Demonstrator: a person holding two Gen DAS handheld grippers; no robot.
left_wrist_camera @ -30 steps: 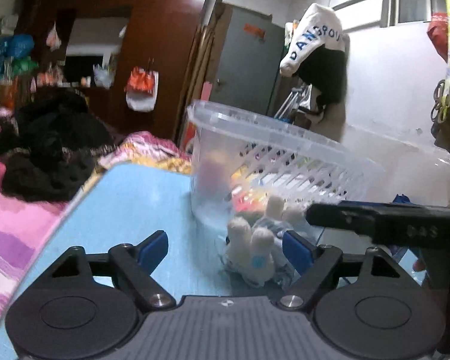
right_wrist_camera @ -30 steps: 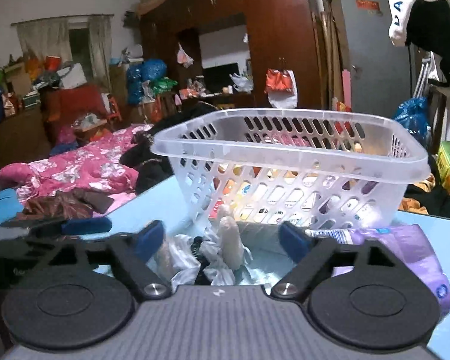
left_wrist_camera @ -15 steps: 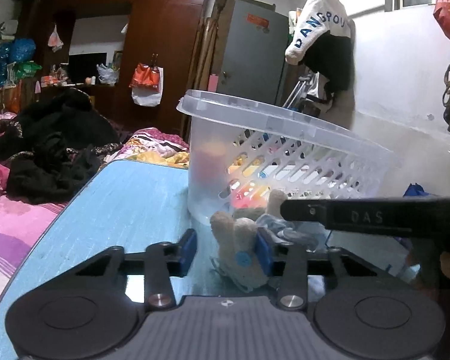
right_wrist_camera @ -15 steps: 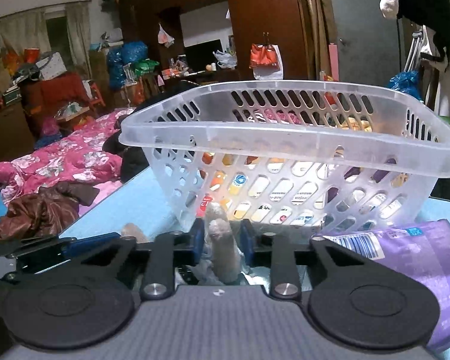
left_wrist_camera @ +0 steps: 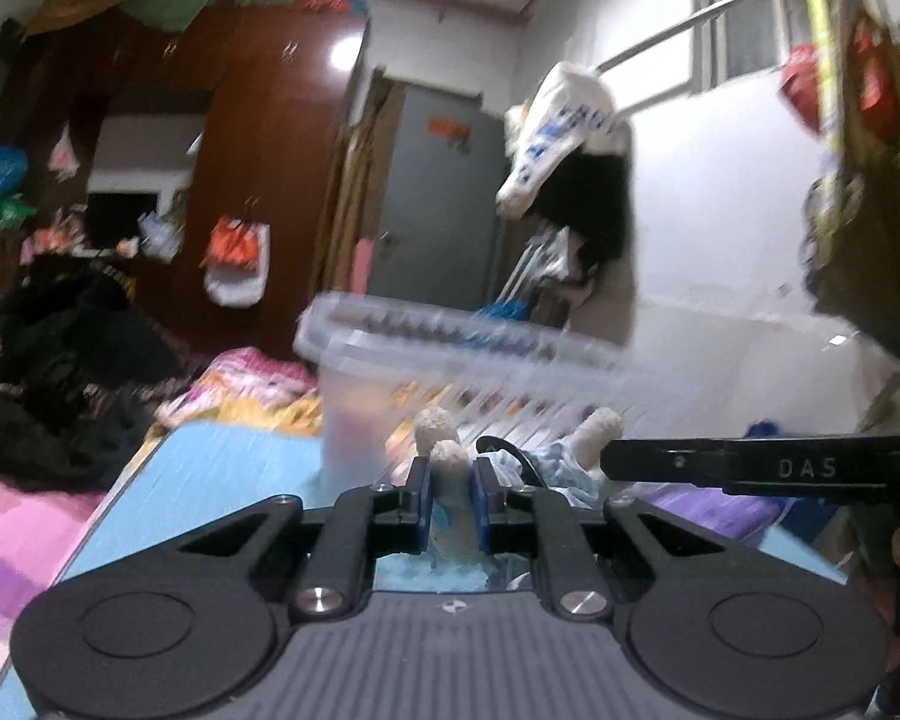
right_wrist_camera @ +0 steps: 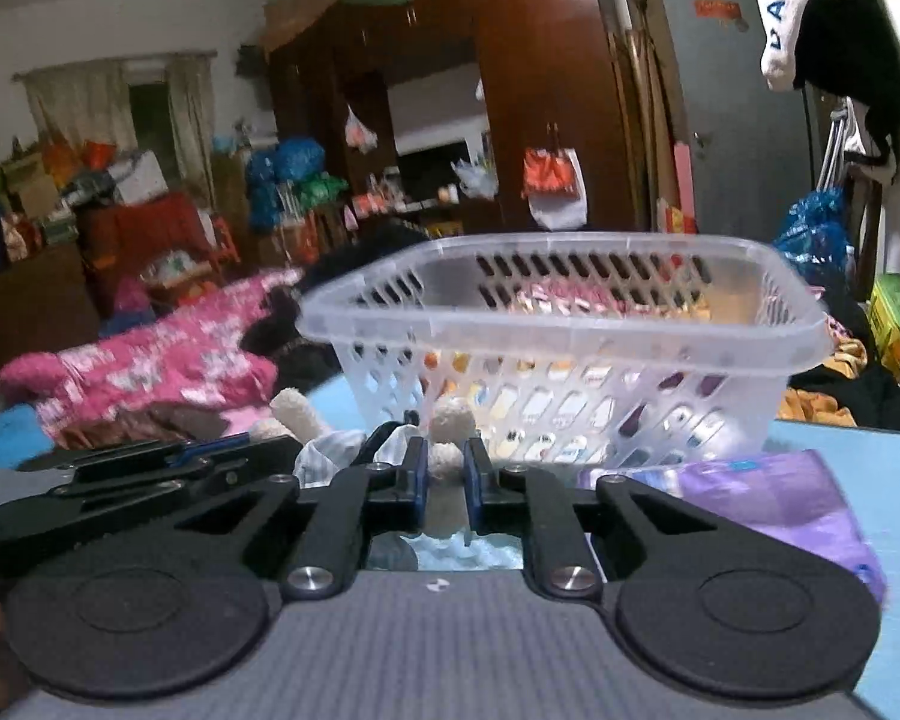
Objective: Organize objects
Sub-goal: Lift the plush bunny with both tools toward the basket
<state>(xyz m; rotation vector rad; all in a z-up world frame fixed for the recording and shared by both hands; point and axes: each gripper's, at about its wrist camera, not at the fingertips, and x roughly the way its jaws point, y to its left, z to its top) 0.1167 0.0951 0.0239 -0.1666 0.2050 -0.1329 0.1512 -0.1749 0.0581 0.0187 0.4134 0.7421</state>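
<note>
Between the pads of my left tongs (left_wrist_camera: pixel 450 495) sits one limb of the plush toy (left_wrist_camera: pixel 561 459), pinched tight; my right tongs (right_wrist_camera: pixel 444 480) clamp another limb of it (right_wrist_camera: pixel 450 420). Both views put the toy in front of the clear basket (right_wrist_camera: pixel 570 336) on the blue table (left_wrist_camera: pixel 222 474). Only the right view shows the packets lying in the basket and a purple bag (right_wrist_camera: pixel 750 492) beside it toward the table's right edge.
</note>
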